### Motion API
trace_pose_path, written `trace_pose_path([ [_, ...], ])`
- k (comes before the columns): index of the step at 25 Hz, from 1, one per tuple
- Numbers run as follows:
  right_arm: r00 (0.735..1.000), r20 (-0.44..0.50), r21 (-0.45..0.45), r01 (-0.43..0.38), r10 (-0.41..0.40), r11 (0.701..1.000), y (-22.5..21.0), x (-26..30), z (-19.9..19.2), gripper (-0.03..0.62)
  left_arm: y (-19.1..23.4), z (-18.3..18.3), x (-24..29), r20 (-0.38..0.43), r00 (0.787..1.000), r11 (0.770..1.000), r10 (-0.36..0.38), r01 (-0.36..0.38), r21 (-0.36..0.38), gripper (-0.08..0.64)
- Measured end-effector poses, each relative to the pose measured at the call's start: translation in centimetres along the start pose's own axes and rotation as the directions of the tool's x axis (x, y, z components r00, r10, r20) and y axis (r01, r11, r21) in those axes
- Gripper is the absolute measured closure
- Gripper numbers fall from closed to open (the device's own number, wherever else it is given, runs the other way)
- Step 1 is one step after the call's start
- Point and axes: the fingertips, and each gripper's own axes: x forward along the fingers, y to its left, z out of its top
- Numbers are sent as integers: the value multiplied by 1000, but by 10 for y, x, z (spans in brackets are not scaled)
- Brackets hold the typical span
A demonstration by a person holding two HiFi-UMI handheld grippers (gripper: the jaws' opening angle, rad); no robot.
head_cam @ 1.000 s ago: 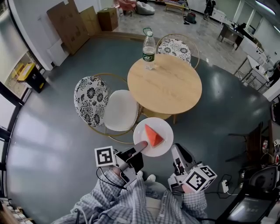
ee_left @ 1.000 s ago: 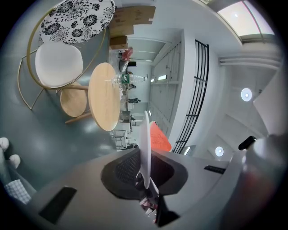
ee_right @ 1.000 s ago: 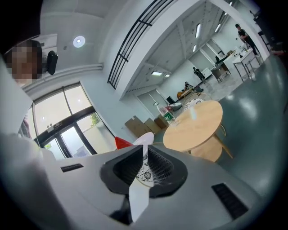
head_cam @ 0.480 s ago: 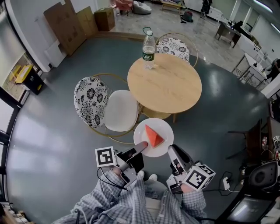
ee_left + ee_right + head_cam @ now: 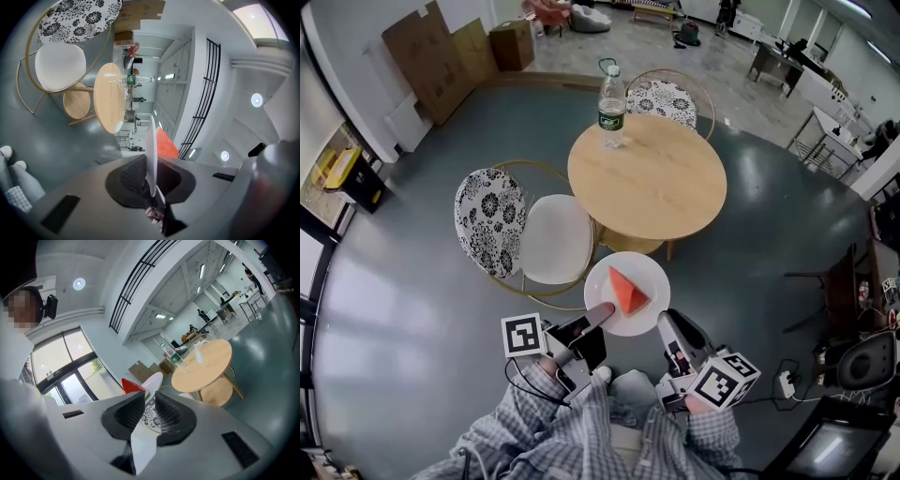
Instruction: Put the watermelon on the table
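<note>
Head view: a person stands on the near side of the round table (image 5: 647, 178) and holds a white plate (image 5: 605, 279) out over the floor, short of the table's near edge.
Watermelon: the red wedge (image 5: 628, 291) lies near the middle of the plate, so it is not on the table yet.
Left gripper: (image 5: 602, 312) its pads are clamped on the plate's near-left rim, which shows edge-on between them in the left gripper view.
Right gripper: (image 5: 668, 323) its jaws stand slightly apart with nothing pinched. The patterned chair (image 5: 492, 220) shows through the gap, and the plate lies just beyond them.
Changed: very little. The plate and wedge sit as before in the left grip, the right gripper has edged slightly towards the plate's near-right rim, and the table looks no closer.
Meaning: the carry has probably barely advanced, and the right gripper may be coming in to steady the plate.
Landing spot: there is plenty of bare wood, with only a water bottle (image 5: 609, 103) at the far-left edge.
Risk: held by one rim, the plate could tip and the wedge slide.
</note>
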Motion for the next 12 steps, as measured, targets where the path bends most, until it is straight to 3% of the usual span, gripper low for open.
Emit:
trace_pose_path([
  [12, 1000, 21, 14, 14, -14, 1000, -9, -3, 6, 518, 4, -1, 11, -17, 1000, 1000, -1, 1, -14, 529],
])
